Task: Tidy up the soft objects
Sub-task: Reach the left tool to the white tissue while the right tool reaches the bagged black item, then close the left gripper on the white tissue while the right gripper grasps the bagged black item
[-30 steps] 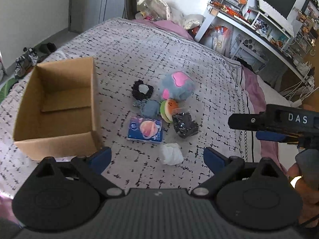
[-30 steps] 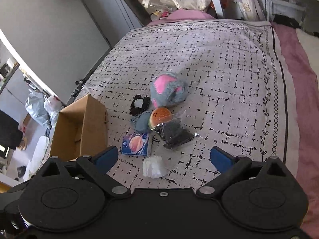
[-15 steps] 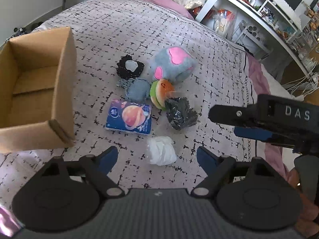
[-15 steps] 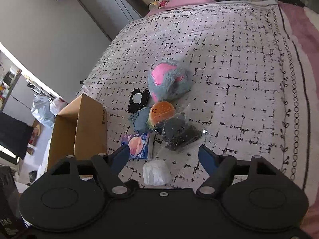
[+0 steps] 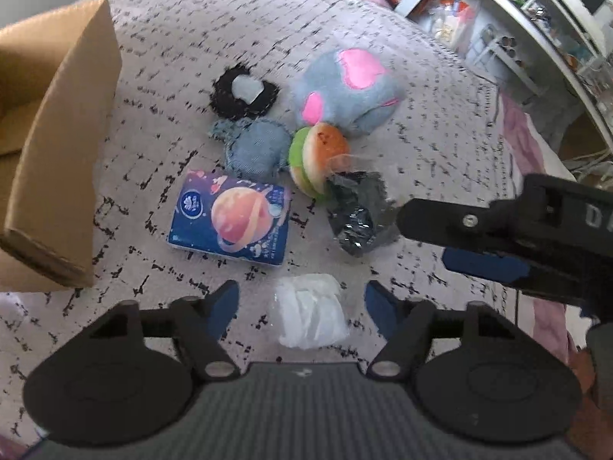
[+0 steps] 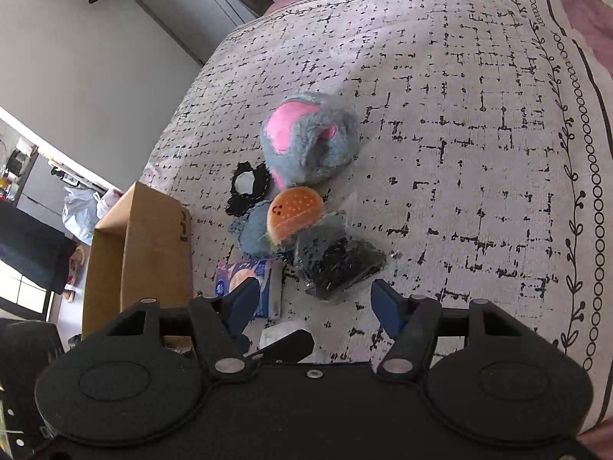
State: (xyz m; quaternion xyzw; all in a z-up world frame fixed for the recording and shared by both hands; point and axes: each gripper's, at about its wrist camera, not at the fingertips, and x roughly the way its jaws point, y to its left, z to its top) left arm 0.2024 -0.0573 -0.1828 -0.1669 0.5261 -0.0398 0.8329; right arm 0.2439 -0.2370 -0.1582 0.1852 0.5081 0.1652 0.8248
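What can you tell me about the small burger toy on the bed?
The burger plush is small and round, with an orange-brown bun, a pale middle layer and a green layer. The right wrist view shows a smiley face and dots on the bun. It looks soft. It lies tilted on the bedspread, leaning against the denim pouch, with the grey-pink plush behind it and a crinkly dark bag at its front.

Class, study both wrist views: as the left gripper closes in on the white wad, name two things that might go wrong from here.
1. The right gripper hovers close beside the left gripper; the two may collide near the white wad.
2. The wad looks thin and crumpled, so the open fingers may slip off it or pinch the bedspread too.
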